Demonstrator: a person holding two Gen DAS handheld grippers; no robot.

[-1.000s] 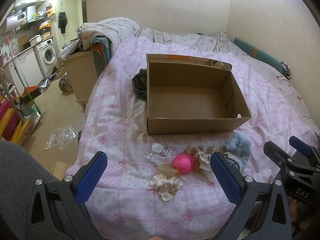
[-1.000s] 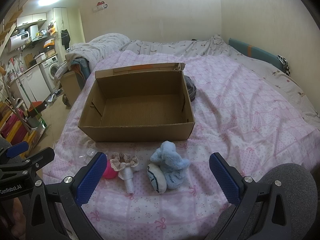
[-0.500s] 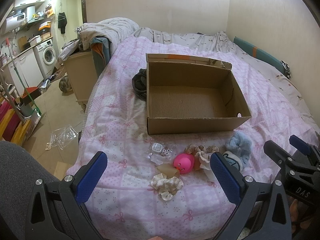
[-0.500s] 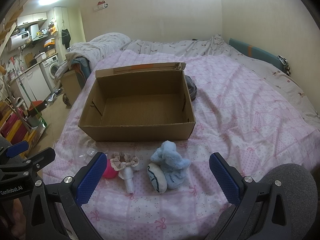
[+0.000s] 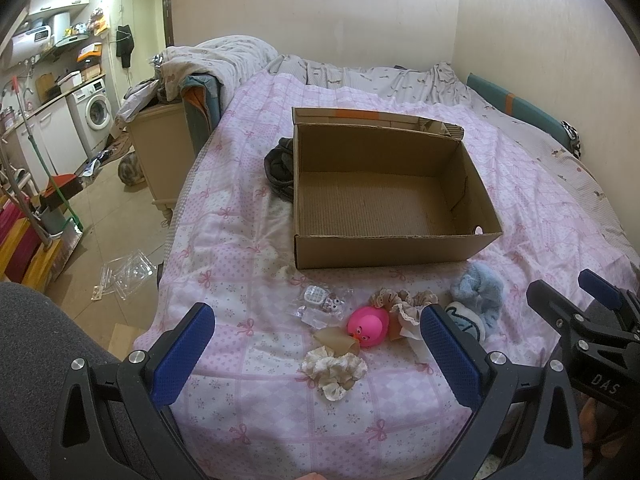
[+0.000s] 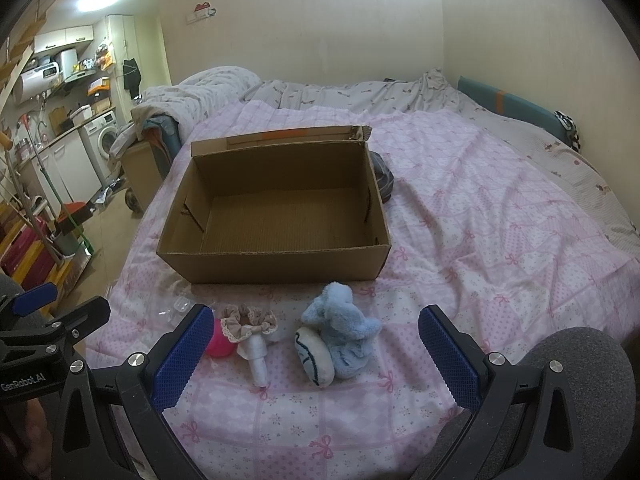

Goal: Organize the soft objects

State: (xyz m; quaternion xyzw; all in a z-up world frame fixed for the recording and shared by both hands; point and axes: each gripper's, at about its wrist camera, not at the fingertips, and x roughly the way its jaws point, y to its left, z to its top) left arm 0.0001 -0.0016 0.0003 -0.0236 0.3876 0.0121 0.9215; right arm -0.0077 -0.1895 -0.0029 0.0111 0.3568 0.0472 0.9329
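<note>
Cardboard box (image 5: pixel 384 196), brown and corrugated, sits open-topped on the pink patchwork quilt (image 5: pixel 240 248) with its ribbed floor bare and nothing inside; a back flap stands behind it with an orange strip of tape. In front of the box, on the quilt, lies a loose row of soft things. A fluffy light-blue plush toy (image 6: pixel 340 320) is slumped beside a rounded white cushion-like piece with dark stitching (image 6: pixel 314 356), the two touching. Next to them is a beige scrunchie with a lace edge (image 6: pixel 248 320), resting against a small white bottle-shaped object (image 6: pixel 256 362). A smooth, rounded pink rubber duck (image 5: pixel 368 326) lies just beside the scrunchie, and a cream ruffled scrunchie (image 5: pixel 334 368) lies nearer the camera. A crinkled clear plastic packet (image 5: pixel 320 306) holds small items too tiny to make out. A dark bundle of fabric (image 5: pixel 280 168) is tucked against the box's far side.

The left gripper (image 5: pixel 316 356) hovers above the quilt, its blue textured pads spread wide and holding nothing. The right gripper (image 6: pixel 316 356) is likewise wide apart and empty, with the plush toy between its fingers in its own view.
</note>
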